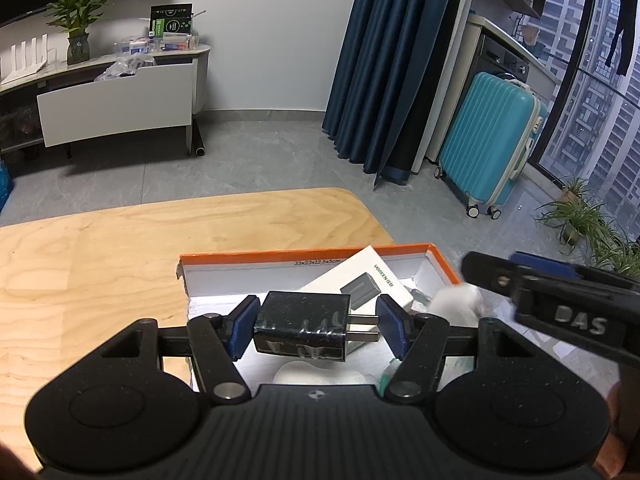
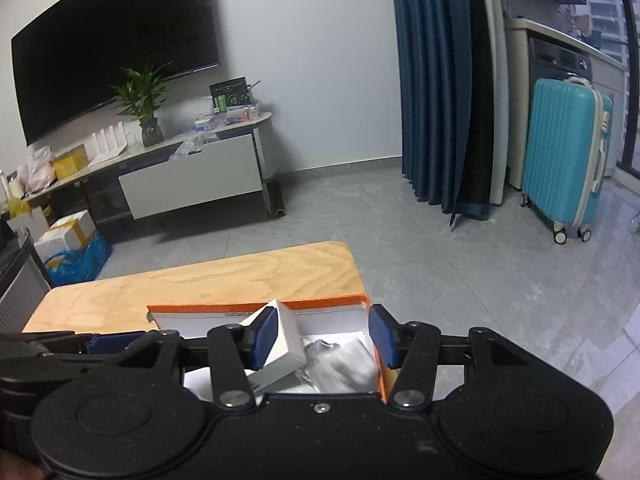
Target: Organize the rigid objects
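a light wooden table [image 1: 120, 248] with a visible grain and a rounded far corner carries the things. directly on it stands one open orange-rimmed cardboard box [image 1: 304, 257] with white inner walls, set near the table's right edge, its far wall well short of the table's far edge. the box holds a white product carton [image 1: 360, 276] leaning tilted against the far wall, and some pale wrapped items on its floor, too blurred to name. the wood to the left of the box and beyond it shows bare grain. in the right wrist view the same table [image 2: 240, 276] stands on a grey tiled floor [image 2: 440, 248].
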